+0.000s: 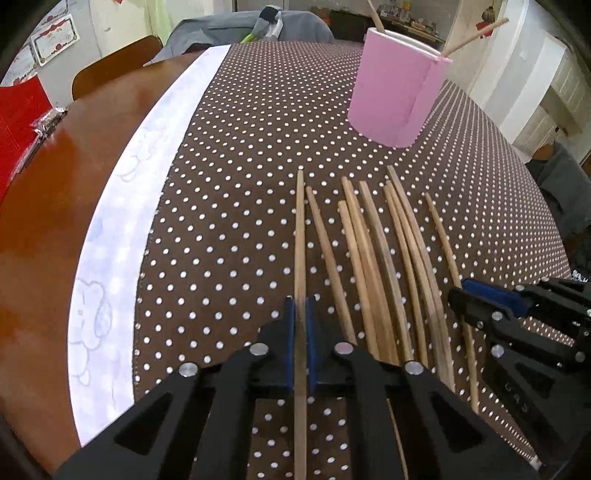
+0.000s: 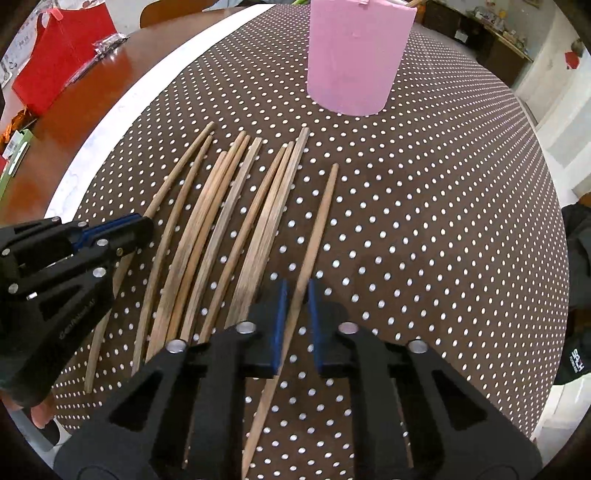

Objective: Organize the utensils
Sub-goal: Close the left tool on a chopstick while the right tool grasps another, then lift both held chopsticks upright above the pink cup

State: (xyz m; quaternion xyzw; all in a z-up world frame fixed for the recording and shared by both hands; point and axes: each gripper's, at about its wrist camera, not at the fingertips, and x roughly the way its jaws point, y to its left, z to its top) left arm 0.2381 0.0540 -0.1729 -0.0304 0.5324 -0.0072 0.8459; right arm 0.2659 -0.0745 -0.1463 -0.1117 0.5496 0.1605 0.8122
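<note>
Nearest the left wrist camera, the left gripper (image 1: 300,328) was clamped on the leftmost chopstick (image 1: 300,236), its blue pads pressed against both sides of the shaft. That stick ran straight away from the camera, its long axis in line with the fingers and its far tip aimed toward the back of the tabletop (image 1: 74,122). In the right wrist view, the right gripper (image 2: 295,314) stood narrowly parted astride the rightmost chopstick (image 2: 317,236), with a visible gap at the right pad; the left pad lay close against the stick, though contact could not be told. This stick also ran lengthwise away from the camera, leaning slightly right at its far end.

Between the two lay the remaining chopsticks (image 2: 221,221), roughly parallel on the brown dotted cloth (image 2: 443,184), all with long axes pointing toward the pink holder (image 2: 354,55).

Farther off, the holder stood upright on the cloth. Only the left view showed the sticks in the holder (image 1: 476,35) clearly, leaning out to either side; the right view cut the rim off at its top edge. The left view also showed the holder's vertical seam. The right view alone showed the red bag (image 2: 62,55) fully, beyond the cloth's pale border (image 2: 110,110).
</note>
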